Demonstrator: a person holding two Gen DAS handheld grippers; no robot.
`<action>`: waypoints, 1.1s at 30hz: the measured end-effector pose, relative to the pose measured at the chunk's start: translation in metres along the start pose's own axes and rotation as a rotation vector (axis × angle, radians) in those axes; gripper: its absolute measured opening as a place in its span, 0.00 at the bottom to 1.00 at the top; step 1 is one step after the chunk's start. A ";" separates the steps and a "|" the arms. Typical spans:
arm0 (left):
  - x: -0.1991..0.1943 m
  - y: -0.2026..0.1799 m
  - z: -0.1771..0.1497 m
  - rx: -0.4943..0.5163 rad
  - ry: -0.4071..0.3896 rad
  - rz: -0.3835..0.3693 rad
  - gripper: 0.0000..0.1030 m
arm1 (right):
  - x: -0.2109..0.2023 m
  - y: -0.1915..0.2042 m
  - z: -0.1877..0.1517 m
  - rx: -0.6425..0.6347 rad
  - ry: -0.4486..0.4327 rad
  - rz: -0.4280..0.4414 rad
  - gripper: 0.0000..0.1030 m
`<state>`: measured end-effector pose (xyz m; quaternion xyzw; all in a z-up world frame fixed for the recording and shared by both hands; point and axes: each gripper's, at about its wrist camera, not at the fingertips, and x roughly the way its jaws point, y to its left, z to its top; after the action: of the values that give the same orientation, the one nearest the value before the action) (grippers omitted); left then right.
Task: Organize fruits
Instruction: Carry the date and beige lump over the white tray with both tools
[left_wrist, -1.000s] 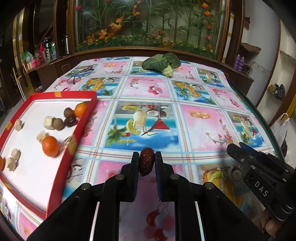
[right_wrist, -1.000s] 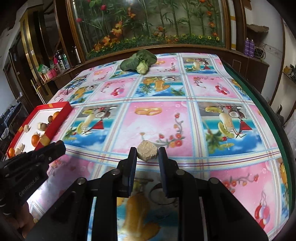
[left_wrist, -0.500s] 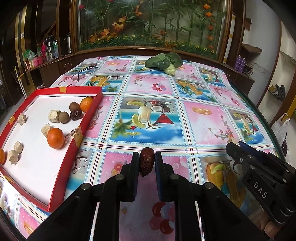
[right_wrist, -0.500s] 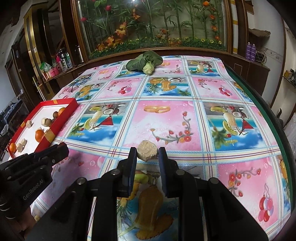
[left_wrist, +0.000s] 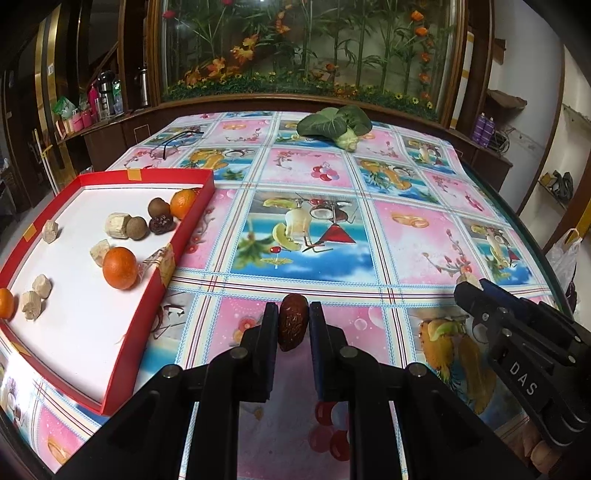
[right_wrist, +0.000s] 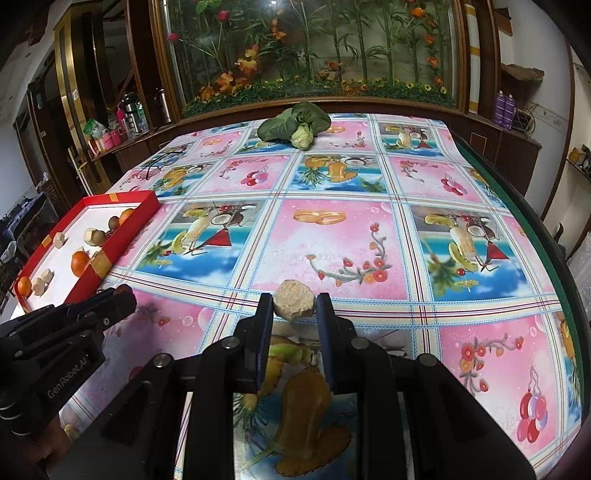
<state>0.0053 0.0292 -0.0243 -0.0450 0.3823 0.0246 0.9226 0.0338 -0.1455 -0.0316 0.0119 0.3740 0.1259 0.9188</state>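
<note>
My left gripper (left_wrist: 292, 314) is shut on a dark red date (left_wrist: 292, 320), held above the patterned tablecloth to the right of the red tray (left_wrist: 122, 354). The tray's white floor carries oranges (left_wrist: 119, 267), brown round fruits (left_wrist: 137, 228), a dark date (left_wrist: 161, 224) and several pale chunks (left_wrist: 117, 224). My right gripper (right_wrist: 294, 304) is shut on a pale beige chunk (right_wrist: 294, 302) over the cloth. In the right wrist view the tray (right_wrist: 122, 240) lies far left, and the left gripper (right_wrist: 122, 301) shows at lower left. The right gripper's body (left_wrist: 524, 347) shows at the right of the left wrist view.
A leafy green vegetable (left_wrist: 334, 124) lies at the far end of the table (left_wrist: 406, 221). Dark eyeglasses (left_wrist: 173, 142) rest at the far left of the cloth. Behind the table stands a wooden ledge with bottles and a glass case of artificial plants.
Both views have drawn back and tilted a little, so the tray and table sit slightly lower and fuller in frame. Each gripper keeps the same hold.
</note>
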 end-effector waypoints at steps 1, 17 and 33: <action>-0.001 0.001 0.000 -0.003 -0.003 0.001 0.14 | -0.001 0.001 0.000 -0.003 -0.002 0.004 0.25; -0.028 0.044 0.000 -0.089 -0.031 0.014 0.14 | -0.020 0.043 0.004 -0.087 -0.034 0.083 0.25; -0.043 0.104 -0.006 -0.207 -0.028 0.062 0.14 | -0.031 0.089 0.009 -0.155 -0.037 0.173 0.25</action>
<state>-0.0373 0.1311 -0.0051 -0.1278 0.3661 0.0930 0.9170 -0.0007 -0.0661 0.0066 -0.0246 0.3438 0.2332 0.9093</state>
